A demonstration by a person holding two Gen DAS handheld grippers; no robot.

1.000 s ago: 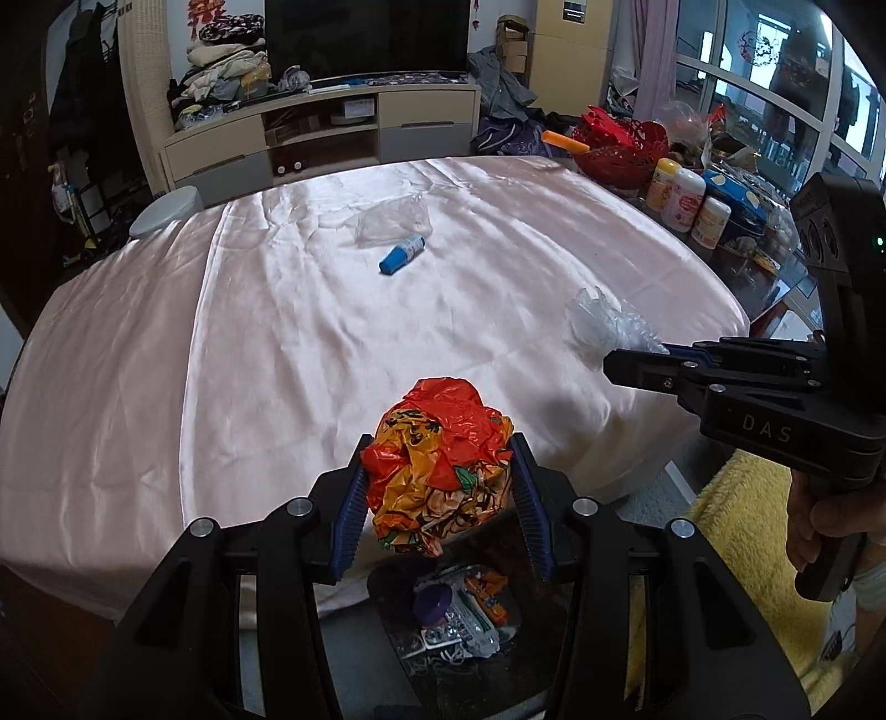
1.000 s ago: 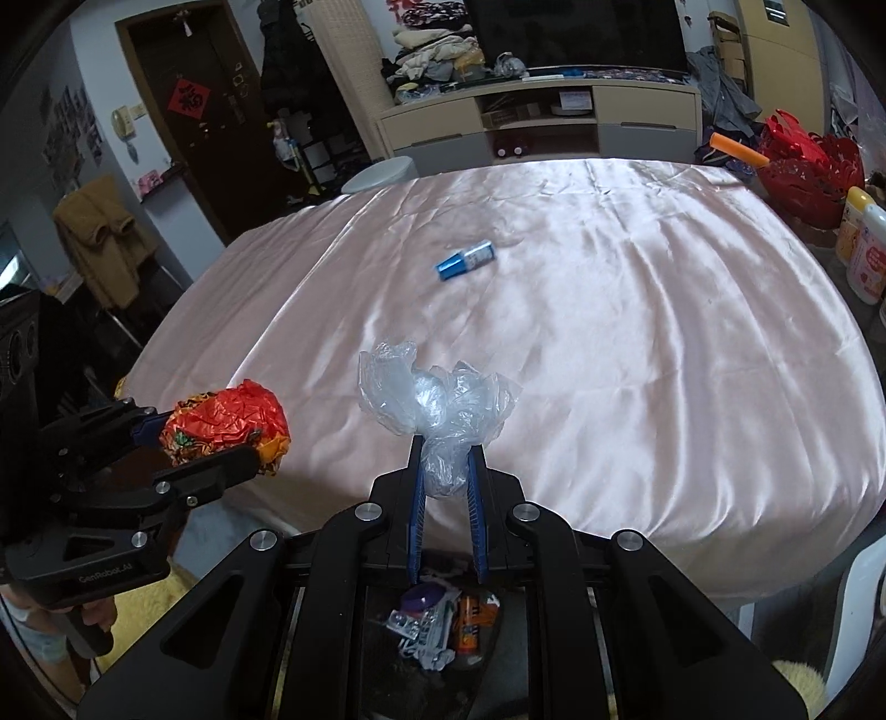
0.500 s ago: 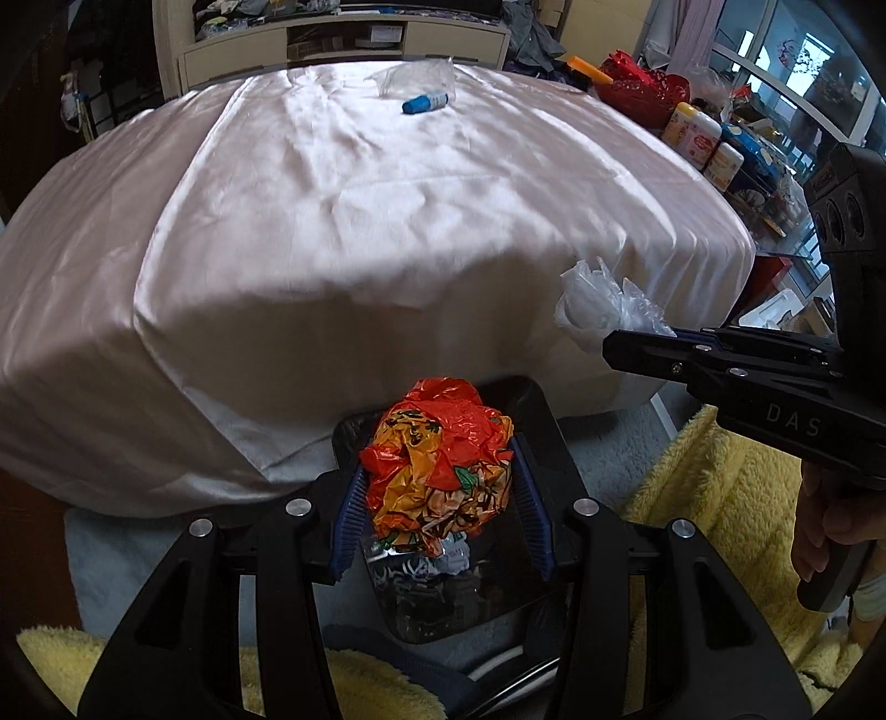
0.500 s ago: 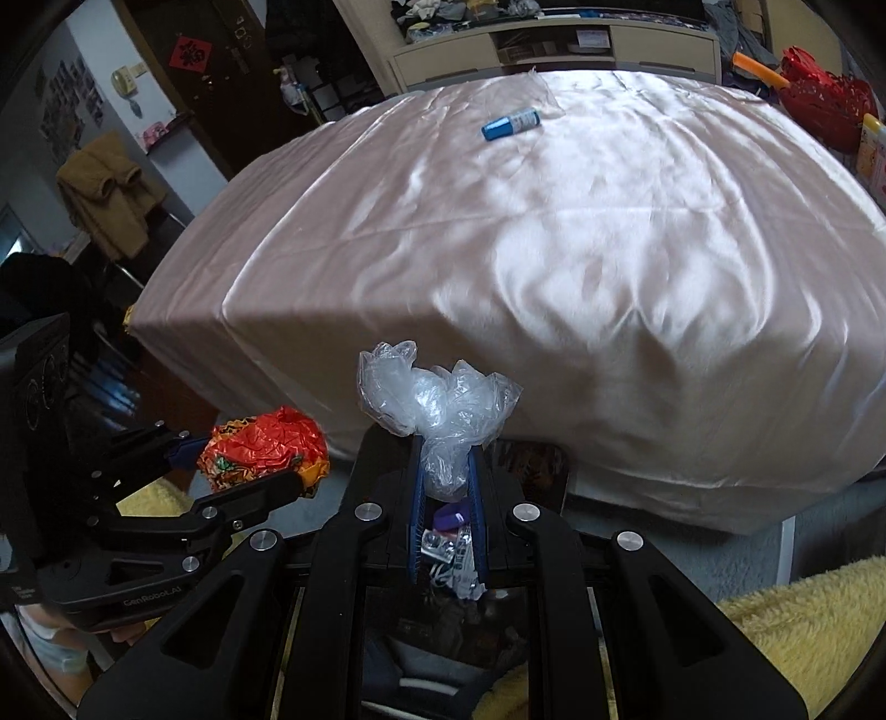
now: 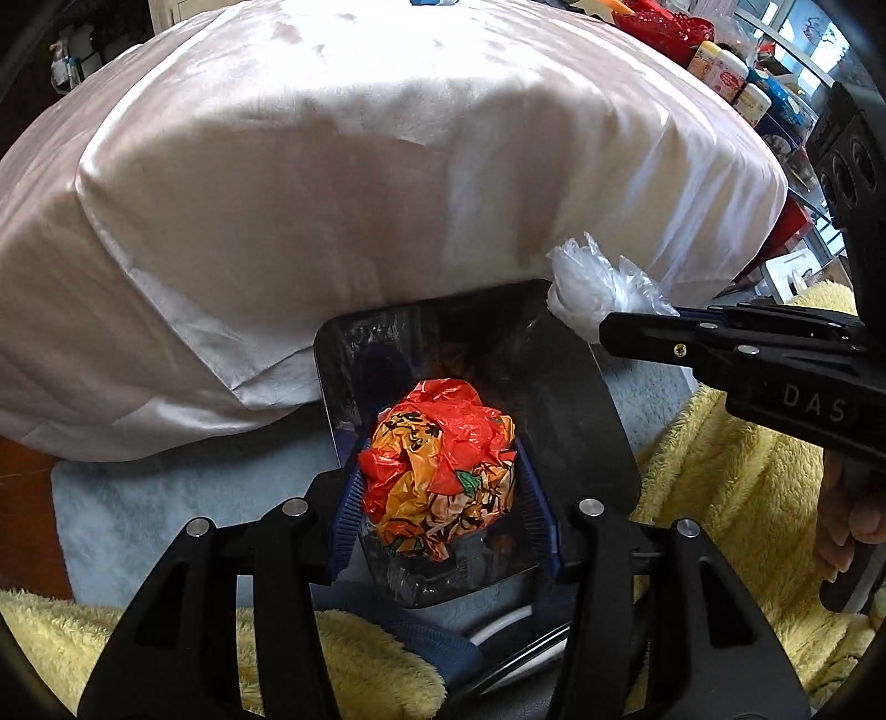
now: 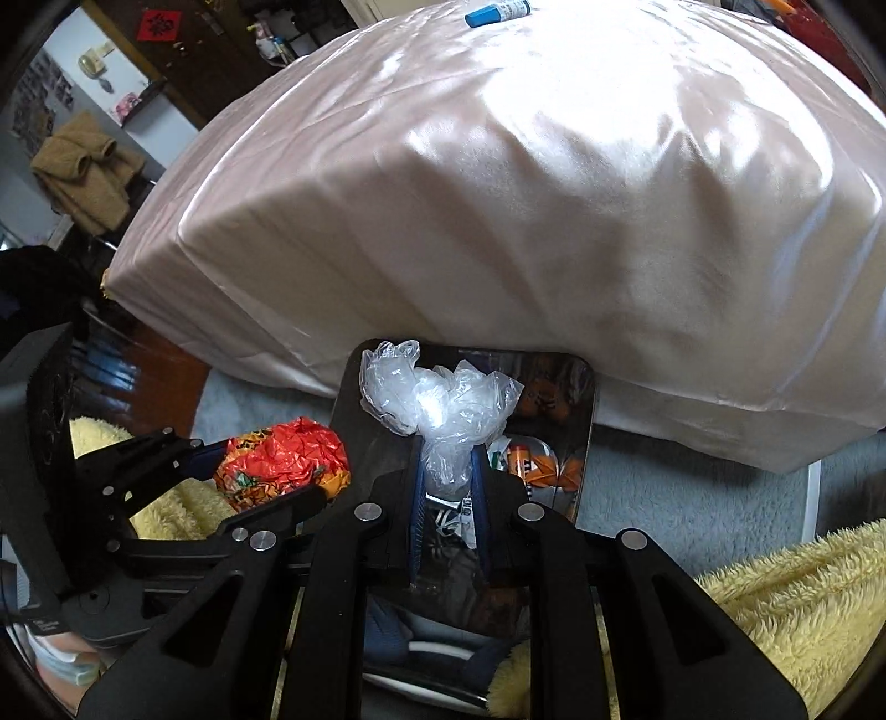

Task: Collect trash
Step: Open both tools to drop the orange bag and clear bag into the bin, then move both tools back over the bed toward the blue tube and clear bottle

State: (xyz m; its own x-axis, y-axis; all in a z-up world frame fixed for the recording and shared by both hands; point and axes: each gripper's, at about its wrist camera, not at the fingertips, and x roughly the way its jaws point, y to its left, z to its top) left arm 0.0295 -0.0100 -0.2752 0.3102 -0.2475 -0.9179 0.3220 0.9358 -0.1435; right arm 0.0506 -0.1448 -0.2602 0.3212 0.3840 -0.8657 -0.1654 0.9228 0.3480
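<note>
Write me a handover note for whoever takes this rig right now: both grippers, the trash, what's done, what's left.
Left hand-held gripper: jaws opening around the orange-red crumpled wrapper, over the trash bin.
Right hand-held gripper: shut on the clear plastic bag, also above the bin.
Done: both pieces are off the table.
Left: drop both in the bin, then fetch the blue tube on the table's far side.

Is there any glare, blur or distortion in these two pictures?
Left wrist view: fisheye bends the pink cloth into a dome, with glare on top; the orange wrapper is sharp. Right wrist view: same bending, dark corners, a bright spot on the clear plastic.
</note>
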